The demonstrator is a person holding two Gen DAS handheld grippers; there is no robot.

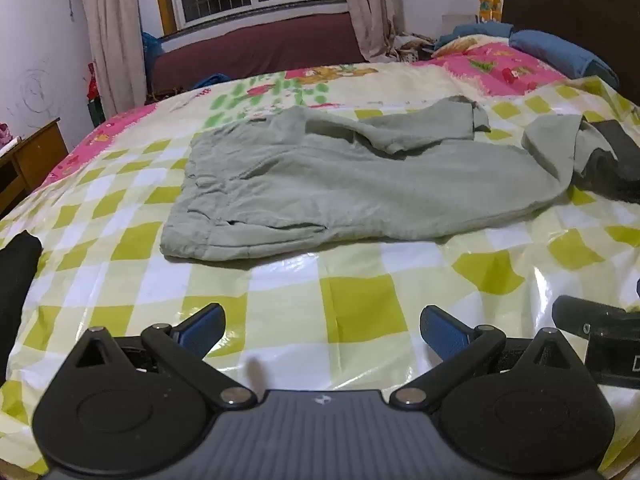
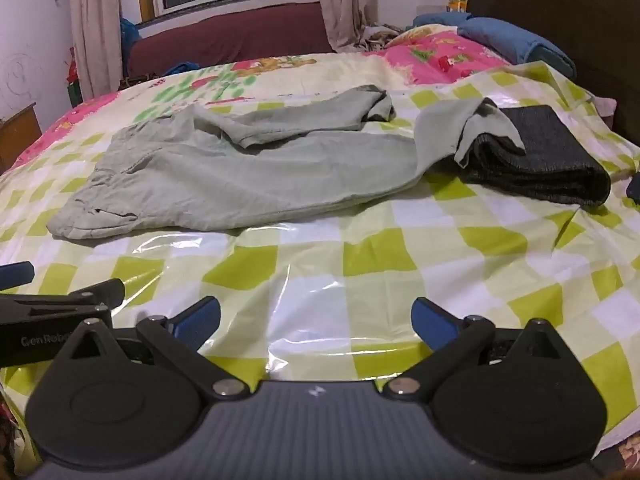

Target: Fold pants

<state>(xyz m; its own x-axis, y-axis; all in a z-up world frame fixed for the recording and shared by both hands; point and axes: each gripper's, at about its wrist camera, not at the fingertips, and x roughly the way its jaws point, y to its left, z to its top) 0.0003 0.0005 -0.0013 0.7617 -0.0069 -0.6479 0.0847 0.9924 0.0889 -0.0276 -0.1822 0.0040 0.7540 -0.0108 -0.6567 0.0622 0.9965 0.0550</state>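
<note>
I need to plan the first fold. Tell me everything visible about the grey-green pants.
The grey-green pants are soft, wrinkled cloth, lying unfolded across the checkered plastic sheet on the bed. Waistband at left, legs running right. The far leg is crumpled back; the near leg's cuff drapes onto a folded dark garment. Neither gripper touches them.

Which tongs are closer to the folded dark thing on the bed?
Right. The right tongs sit open in front of the folded dark garment, slightly to its left; the left tongs sit open farther left, facing the green pants.
</note>
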